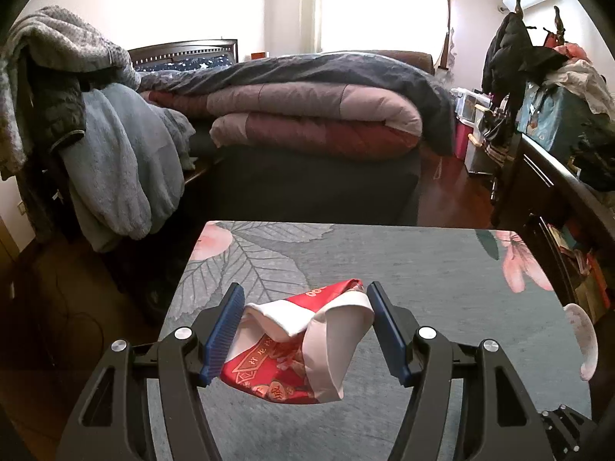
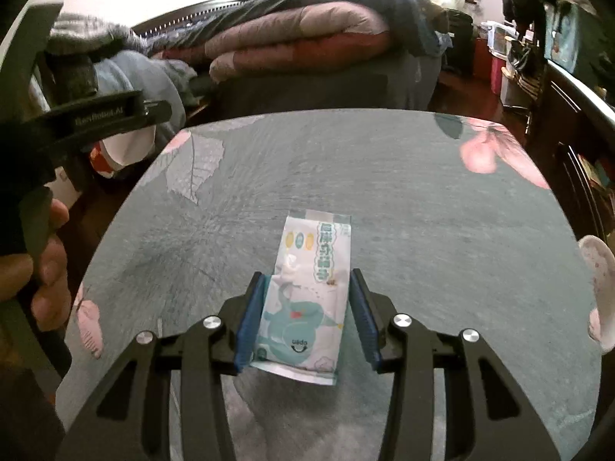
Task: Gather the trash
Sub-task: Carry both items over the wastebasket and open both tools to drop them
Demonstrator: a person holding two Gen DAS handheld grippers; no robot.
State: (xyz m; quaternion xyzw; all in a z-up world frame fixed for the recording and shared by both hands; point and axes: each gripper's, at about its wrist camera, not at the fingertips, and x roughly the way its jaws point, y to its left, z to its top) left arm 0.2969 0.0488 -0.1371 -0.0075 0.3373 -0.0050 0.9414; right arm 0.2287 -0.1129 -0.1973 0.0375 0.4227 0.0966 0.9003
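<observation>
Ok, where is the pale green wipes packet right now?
In the right wrist view the wipes packet lies flat on the floral tablecloth, near the table's front edge, between the open pads of the right claw.

The left gripper (image 1: 305, 326) was raised above the table, its blue pads (image 1: 223, 334) pressed against both sides of a crumpled red-and-white wrapper (image 1: 296, 345). The right gripper (image 2: 305, 317) was set low, both fingers bracketing a wipes packet (image 2: 307, 299). A bare hand (image 2: 46, 257) gripped the left handle.
</observation>
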